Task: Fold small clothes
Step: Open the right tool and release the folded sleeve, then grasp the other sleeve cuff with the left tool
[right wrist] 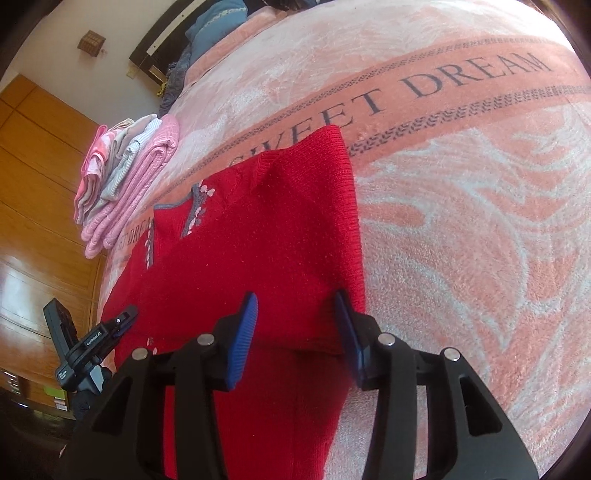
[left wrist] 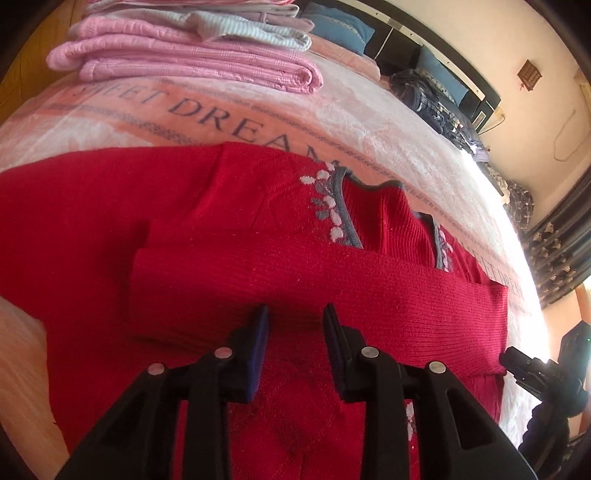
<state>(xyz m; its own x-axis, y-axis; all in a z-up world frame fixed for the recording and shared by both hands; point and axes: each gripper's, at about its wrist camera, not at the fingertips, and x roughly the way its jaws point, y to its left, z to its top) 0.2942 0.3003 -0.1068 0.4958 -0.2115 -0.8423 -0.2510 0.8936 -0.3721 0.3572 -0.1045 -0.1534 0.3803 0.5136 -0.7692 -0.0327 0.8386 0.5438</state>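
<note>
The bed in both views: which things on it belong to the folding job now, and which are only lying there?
Belong to the job:
- red knitted sweater, sleeves folded in
- left gripper, open
- right gripper, open
- stack of folded pink and white clothes

Only lying there:
- "Sweet Dream" blanket
- blue pillows
- dark checked cloth
</note>
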